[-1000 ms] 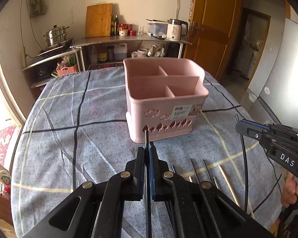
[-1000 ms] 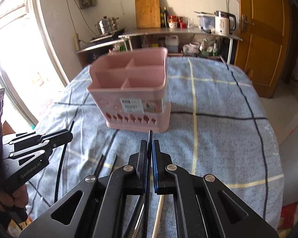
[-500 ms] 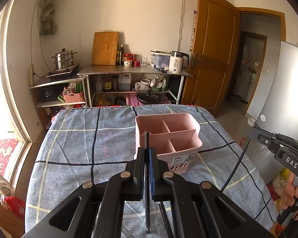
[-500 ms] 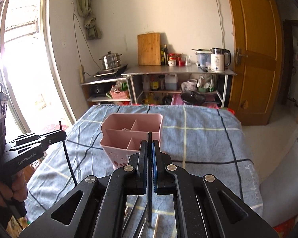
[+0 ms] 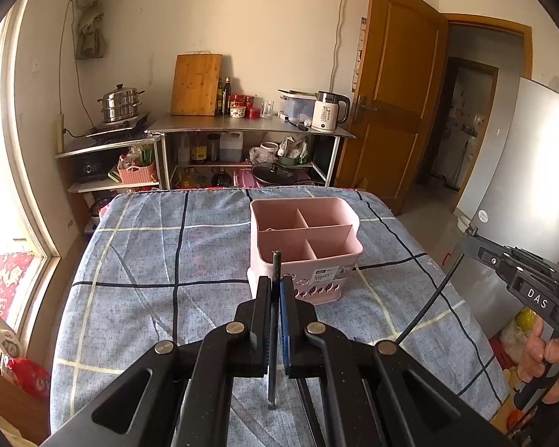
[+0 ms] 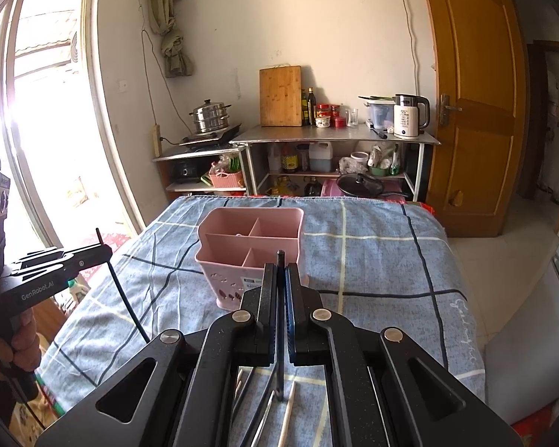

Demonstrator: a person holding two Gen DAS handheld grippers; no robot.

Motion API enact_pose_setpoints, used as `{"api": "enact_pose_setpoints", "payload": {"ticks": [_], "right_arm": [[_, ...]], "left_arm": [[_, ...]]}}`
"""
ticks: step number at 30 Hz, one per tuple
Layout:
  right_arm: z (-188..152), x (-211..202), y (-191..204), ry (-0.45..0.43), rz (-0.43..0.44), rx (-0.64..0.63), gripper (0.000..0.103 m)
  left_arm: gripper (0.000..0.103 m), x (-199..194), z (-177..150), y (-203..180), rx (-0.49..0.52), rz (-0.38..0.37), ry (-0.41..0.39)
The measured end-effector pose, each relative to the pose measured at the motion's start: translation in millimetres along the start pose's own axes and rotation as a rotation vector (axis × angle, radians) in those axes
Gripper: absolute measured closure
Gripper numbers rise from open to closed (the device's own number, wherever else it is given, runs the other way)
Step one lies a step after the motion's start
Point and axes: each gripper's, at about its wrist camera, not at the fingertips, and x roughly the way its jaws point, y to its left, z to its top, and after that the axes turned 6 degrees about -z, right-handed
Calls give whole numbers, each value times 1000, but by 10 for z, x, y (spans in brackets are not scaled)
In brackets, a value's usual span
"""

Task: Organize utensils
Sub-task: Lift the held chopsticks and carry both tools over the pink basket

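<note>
Left gripper and right gripper, fingers clamped on thin black chopsticks, frame centre; sticks may pivot, missing pink plastic compartmented caddy

**Materials and finishes, table scene**

We note the utensil caddy as pink plastic, smooth and matt, with a paper label on its front. The tablecloth is woven cloth, blue-grey, slightly rough. The left gripper and right gripper look like matt black plastic with bright metal rivets; each pinches a thin dark chopstick, semi-matt. Behind, we record a wooden cutting board, a glossy steel steamer pot, and a varnished wooden door.
</note>
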Motion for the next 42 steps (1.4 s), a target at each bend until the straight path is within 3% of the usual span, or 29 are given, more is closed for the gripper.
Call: {"api": "enact_pose_setpoints", "payload": {"ticks": [8,15,22,33,42], "right_arm": [[-38,-96,-5,-7,-2,-2,99],[88,-169,11,-46,-2,-1,99],[341,-184,81,-100,30,19,99],[870,17,277,-167,74,46,99],[1129,338,238,-197,85,106,99]], "left_arm": [[99,-135,-38,12,-2,5,15],[99,-180,99,71,-24,-8,-19],[99,-225,448,77,-39,-49,-86],[99,-107,1085,203,-93,-54,-149],[99,233,1390,319,-132,-60,-167]]}}
